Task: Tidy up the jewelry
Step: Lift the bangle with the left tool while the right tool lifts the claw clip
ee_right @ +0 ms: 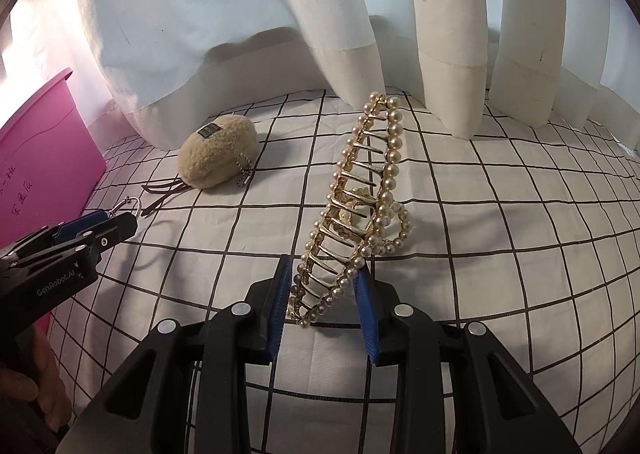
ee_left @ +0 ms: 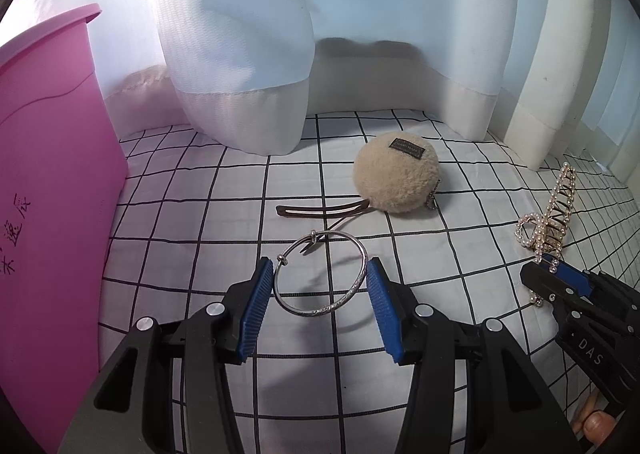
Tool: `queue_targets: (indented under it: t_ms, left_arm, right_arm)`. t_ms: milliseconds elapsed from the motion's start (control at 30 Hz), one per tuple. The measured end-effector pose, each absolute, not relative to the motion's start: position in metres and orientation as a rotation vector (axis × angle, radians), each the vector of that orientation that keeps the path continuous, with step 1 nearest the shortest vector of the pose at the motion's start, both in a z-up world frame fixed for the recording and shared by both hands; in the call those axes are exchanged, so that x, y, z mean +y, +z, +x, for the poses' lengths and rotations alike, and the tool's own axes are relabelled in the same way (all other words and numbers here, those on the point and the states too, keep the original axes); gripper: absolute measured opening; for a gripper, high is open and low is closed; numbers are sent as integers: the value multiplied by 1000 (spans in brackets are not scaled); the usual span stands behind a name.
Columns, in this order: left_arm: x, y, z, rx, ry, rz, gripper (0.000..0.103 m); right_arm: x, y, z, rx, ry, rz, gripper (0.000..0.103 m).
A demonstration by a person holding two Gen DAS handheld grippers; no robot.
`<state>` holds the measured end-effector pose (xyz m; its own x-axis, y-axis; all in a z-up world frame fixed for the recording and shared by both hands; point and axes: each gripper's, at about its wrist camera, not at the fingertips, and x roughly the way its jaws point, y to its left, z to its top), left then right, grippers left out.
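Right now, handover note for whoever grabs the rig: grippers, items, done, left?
Left gripper: shut on silver bangle, lifted off the checked cloth.
Right gripper: shut on pearl hair claw, raised at a tilt.
On the cloth: brown hair clip, beige plush pouch.
Pink bin stands left.
Done: two pieces gripped. Left: place both, probably in the bin, then the clip.

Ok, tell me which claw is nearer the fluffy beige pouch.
Left. The left claw, closed on the silver bangle, sits just in front of the fluffy beige pouch. The right claw, gripping the pearl hair clip, is farther off to the pouch's right.
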<state>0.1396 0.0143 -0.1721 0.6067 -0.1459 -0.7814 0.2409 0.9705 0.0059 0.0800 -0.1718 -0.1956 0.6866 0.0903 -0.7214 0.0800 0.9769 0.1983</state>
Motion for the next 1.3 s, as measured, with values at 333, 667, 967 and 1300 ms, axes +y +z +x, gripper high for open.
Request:
queue_targets:
  t_ms: [333,667,967,1300]
  left_arm:
    - [12,-167,131,878,-226,105,47]
    - [7,-166,127,882,-229,105,47]
    - [4,-167,126,886,-232,100,47]
    - [2,-169,128,892,-236,92,47]
  right_arm:
    - [-181,-185,69,775,1,217,29]
    - [-193,-196,74,830,-61,240,29]
    - [-194,-200,81,859,-89,245,30]
    - [-191,-200,98,884,-127,215,31]
